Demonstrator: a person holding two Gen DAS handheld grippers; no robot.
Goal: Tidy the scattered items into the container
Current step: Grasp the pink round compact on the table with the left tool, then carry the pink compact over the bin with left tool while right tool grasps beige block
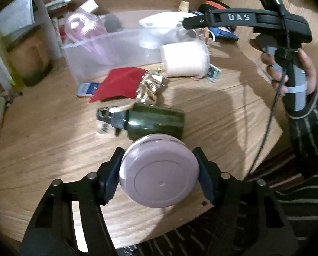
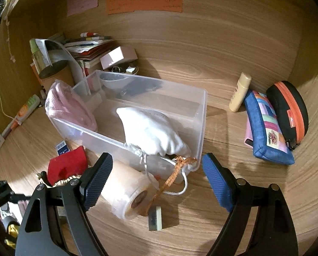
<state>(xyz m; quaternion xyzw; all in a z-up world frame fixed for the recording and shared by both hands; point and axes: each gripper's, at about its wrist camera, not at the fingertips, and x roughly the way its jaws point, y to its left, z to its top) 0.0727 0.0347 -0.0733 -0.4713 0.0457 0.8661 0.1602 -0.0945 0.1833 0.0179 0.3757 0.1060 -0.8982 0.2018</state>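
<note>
Pinching a round purple tub (image 1: 159,179) between both dark pads of the left gripper (image 1: 159,164), close to the front edge of the wooden desk (image 1: 52,149). Not telling whether the tub is resting on the wood or hanging just above it.

Seeing a dark green bottle (image 1: 156,121) lying on its side just behind the tub, cap pointing left.

Finding a red pouch (image 1: 120,83) with a shiny gold fringe a bit farther in, partly covering a small blue card (image 1: 87,88).

Keeping the right gripper (image 2: 156,157) spread wide, with nothing pinched between its blue pads. Gripping its handle with the right hand (image 1: 286,68), over the right side of the desk.

Looking down at a roll of clear wrap (image 2: 129,192) lying on its side beside the left pad, with an orange cord (image 2: 174,175) and a small flat block (image 2: 155,218) just beside it.

Seeing the clear container (image 2: 201,115) just behind the roll, near the middle of the desk. Holding a white cloth bag (image 2: 152,132) already, and a pink bag (image 2: 69,106) leaning at its left end.

Finding a blue patchwork pouch (image 2: 265,132), a black case with an orange zip (image 2: 286,111) and a cream bottle (image 2: 240,91) leaning by the back wall, toward the far right corner, well apart from the container.
</note>
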